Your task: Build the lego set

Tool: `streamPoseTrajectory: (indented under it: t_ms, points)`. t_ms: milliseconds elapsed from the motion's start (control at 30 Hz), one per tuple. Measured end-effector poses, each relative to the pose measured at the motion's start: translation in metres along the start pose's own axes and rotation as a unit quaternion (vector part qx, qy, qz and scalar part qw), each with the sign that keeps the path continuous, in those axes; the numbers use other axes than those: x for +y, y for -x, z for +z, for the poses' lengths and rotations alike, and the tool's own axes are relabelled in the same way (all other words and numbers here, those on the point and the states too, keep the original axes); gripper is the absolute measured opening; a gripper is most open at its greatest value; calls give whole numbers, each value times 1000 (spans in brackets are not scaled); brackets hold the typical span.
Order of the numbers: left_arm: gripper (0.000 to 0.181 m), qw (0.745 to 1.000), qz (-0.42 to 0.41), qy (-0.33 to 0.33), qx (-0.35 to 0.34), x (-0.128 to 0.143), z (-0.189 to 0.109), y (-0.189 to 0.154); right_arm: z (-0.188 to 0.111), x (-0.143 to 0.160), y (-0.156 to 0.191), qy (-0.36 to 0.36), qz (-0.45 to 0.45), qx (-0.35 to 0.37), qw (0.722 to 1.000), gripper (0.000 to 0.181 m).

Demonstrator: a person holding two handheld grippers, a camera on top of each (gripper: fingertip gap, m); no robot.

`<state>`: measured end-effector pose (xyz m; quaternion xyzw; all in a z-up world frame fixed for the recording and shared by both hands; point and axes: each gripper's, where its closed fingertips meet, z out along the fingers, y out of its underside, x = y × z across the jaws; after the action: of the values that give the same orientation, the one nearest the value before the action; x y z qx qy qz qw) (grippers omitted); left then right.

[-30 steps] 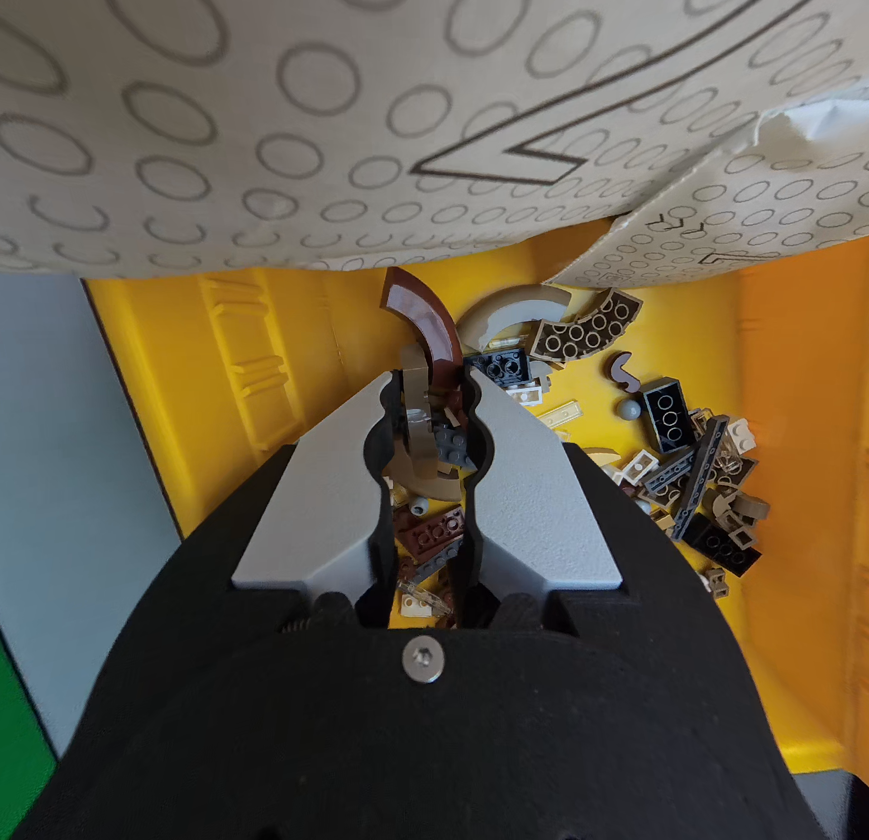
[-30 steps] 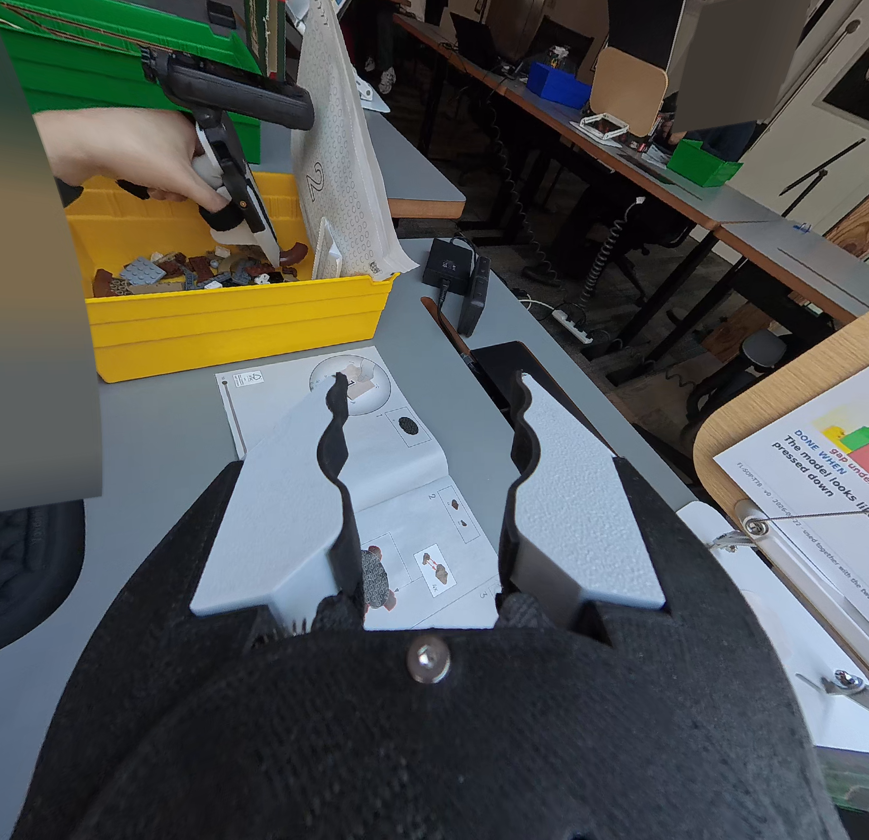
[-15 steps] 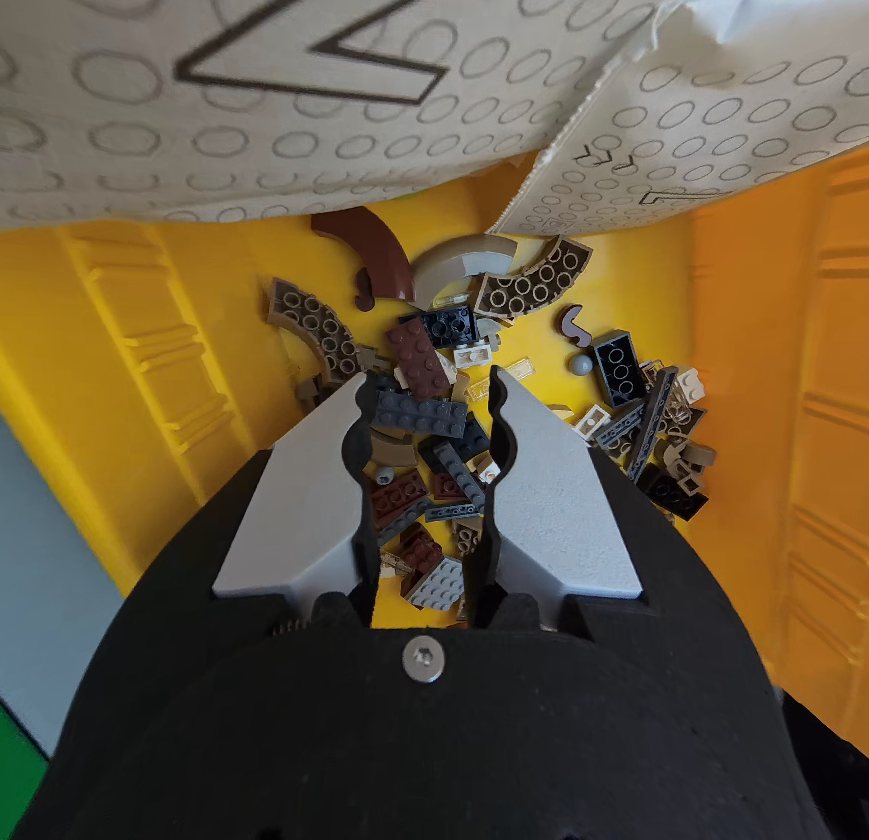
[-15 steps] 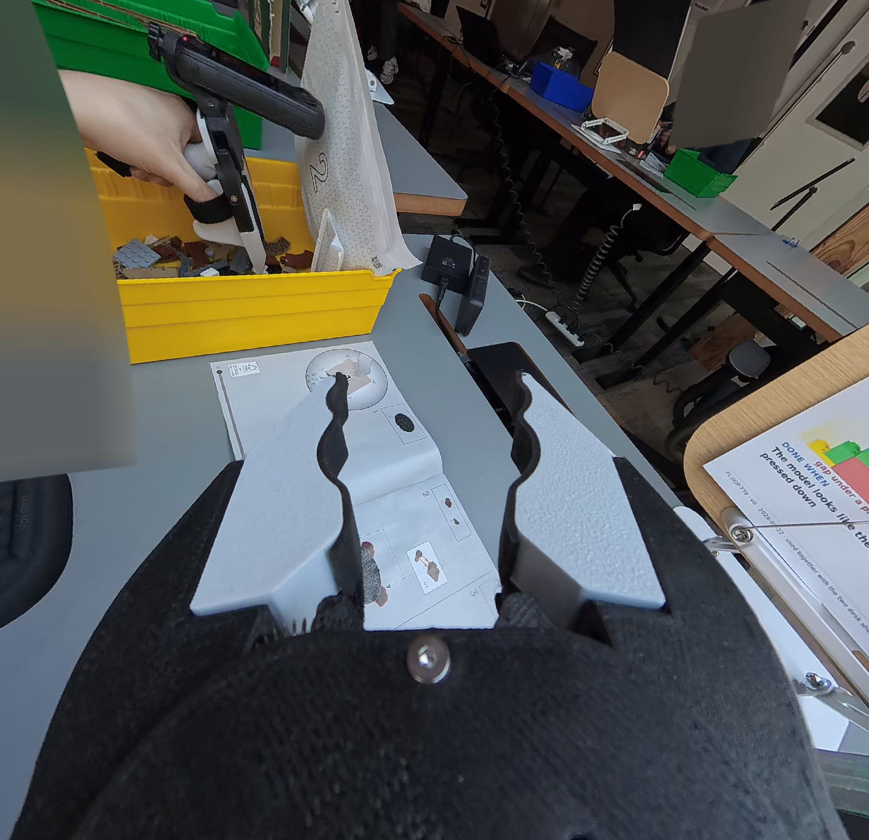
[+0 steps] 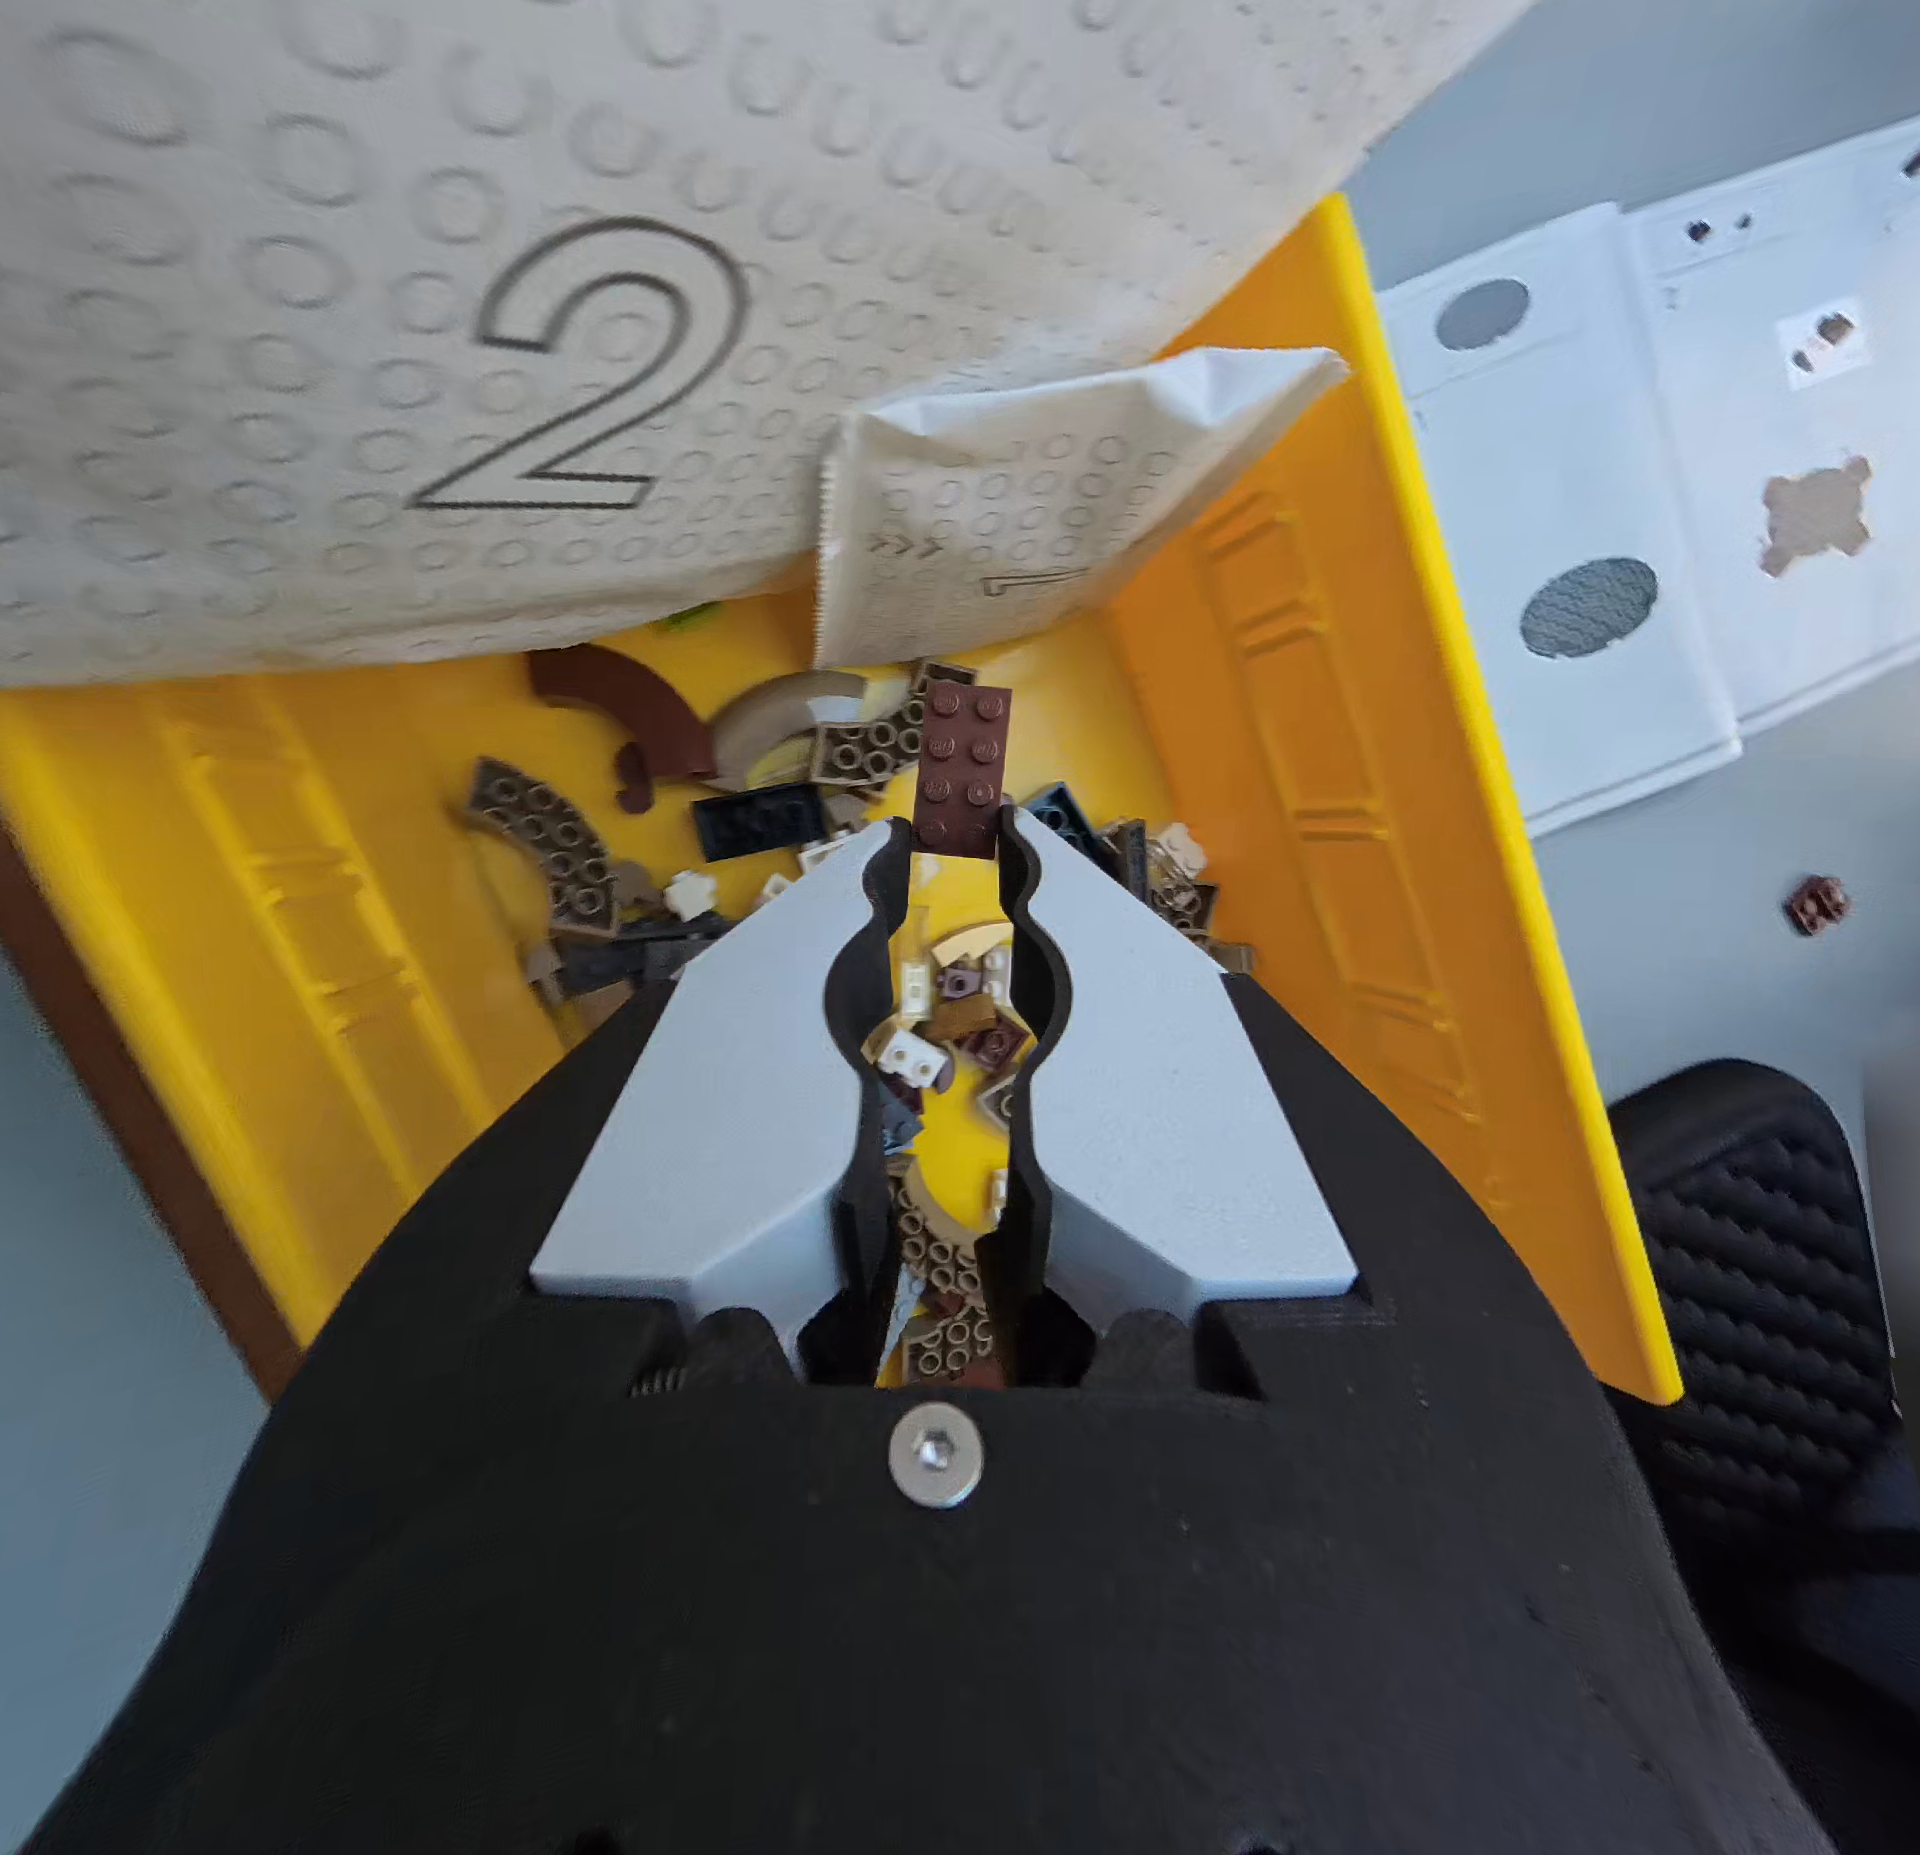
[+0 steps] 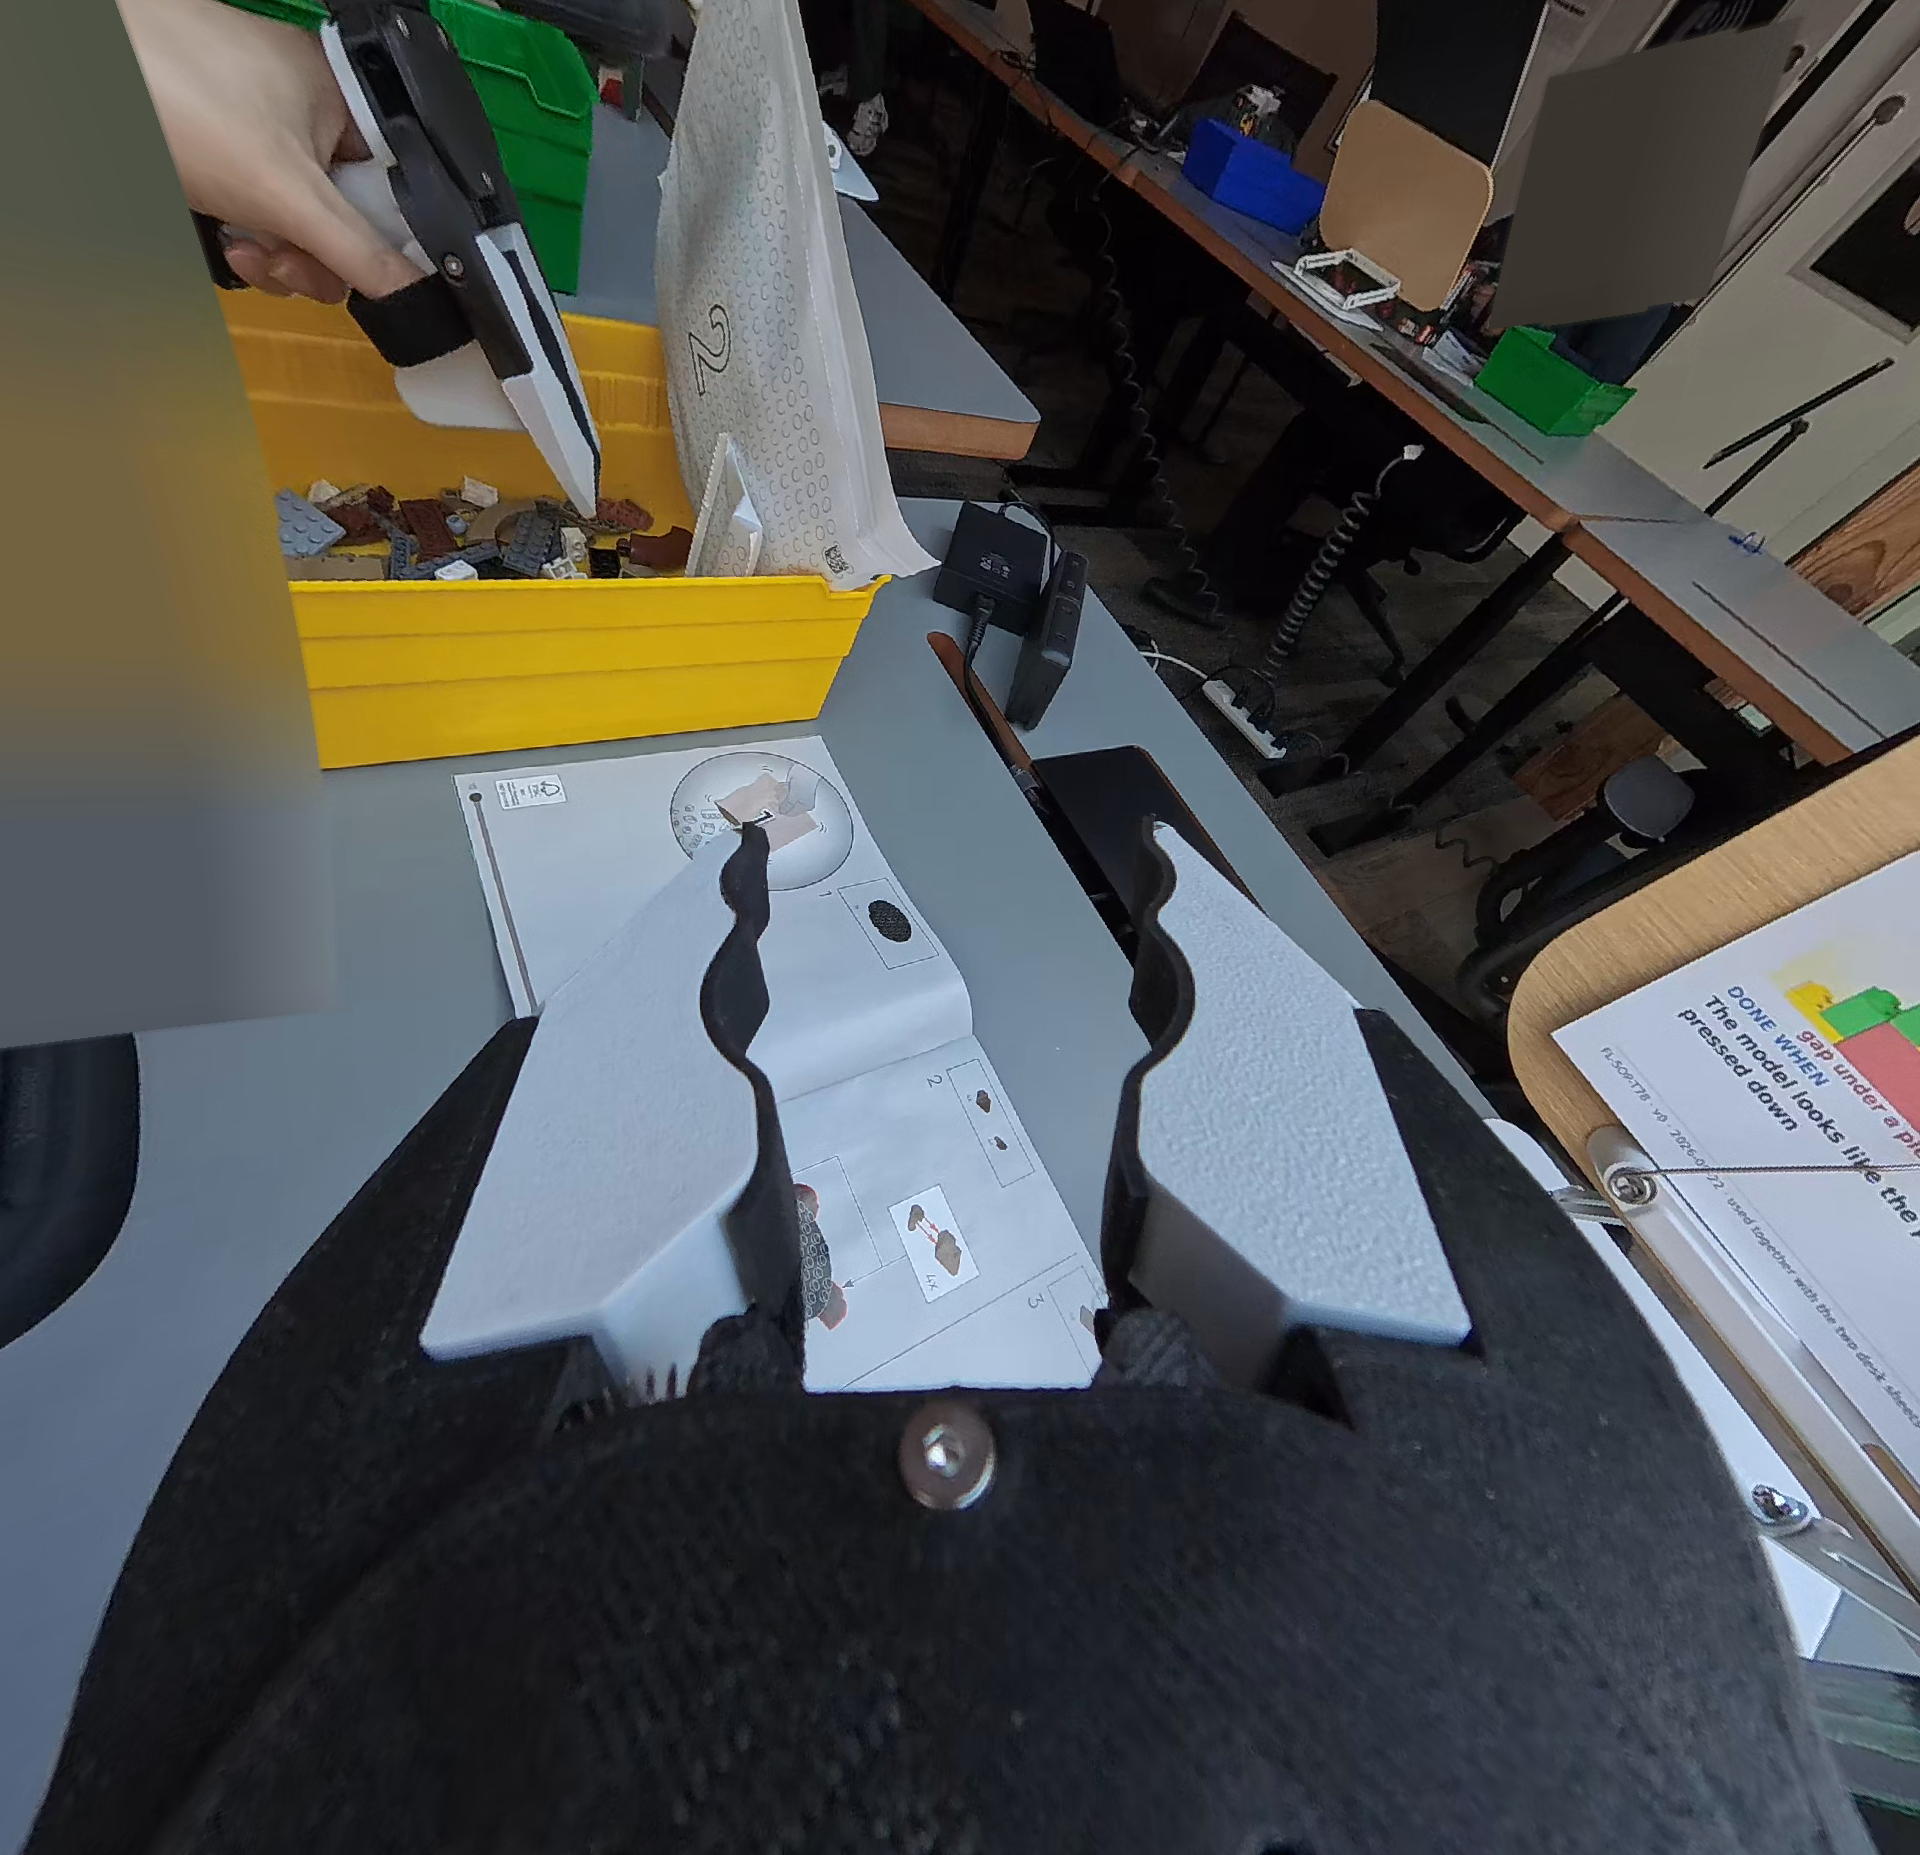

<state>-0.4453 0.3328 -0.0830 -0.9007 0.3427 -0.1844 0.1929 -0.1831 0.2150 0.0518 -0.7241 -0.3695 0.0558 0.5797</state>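
Both tongs are in view. Left tongs (image 5: 954,837) are clenched on a reddish-brown plate (image 5: 961,769), a narrow studded piece pinched by its near end between the two tips and standing out beyond them, above the yellow bin (image 5: 1392,725). Below it, on the bin floor, lies a loose heap of bricks (image 5: 914,1036) in brown, tan, dark grey and black, among them a curved brown arch (image 5: 623,709) and a tan quarter-round plate (image 5: 545,839) toward the left. A large white paper bag (image 5: 436,278) printed with rings stands at the far end of the bin, and a smaller paper bag (image 5: 1029,517) leans beside it on the right.

Right tongs (image 6: 951,860) are released, their tips spread wide and nothing between them, over the instruction booklet (image 6: 883,1036), which lies open on the grey table (image 6: 343,1109) just near of the bin. From the right wrist view, a hand (image 6: 249,143) holds the left tongs at the far left, tips down among the bricks. One small brown brick (image 5: 1816,903) sits alone on the table to the right of the bin, near the booklet. A black power adapter (image 6: 992,569) rests on the table just right of the bin.
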Motion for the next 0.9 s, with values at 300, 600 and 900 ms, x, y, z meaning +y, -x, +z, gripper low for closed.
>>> streamPoseTrajectory:
  t_ms: [300,600,900]
  points:
    - [15,993,83,72,44,9,56,-38,0,0,2,2,-9,-1,1000,70]
    - [34,997,59,46,-31,6,25,-2,-1,-1,2,3,-18,-1,1000,70]
    - [49,986,-54,126,-96,48,14,45,4,3,7,14,-30,-4,999,70]
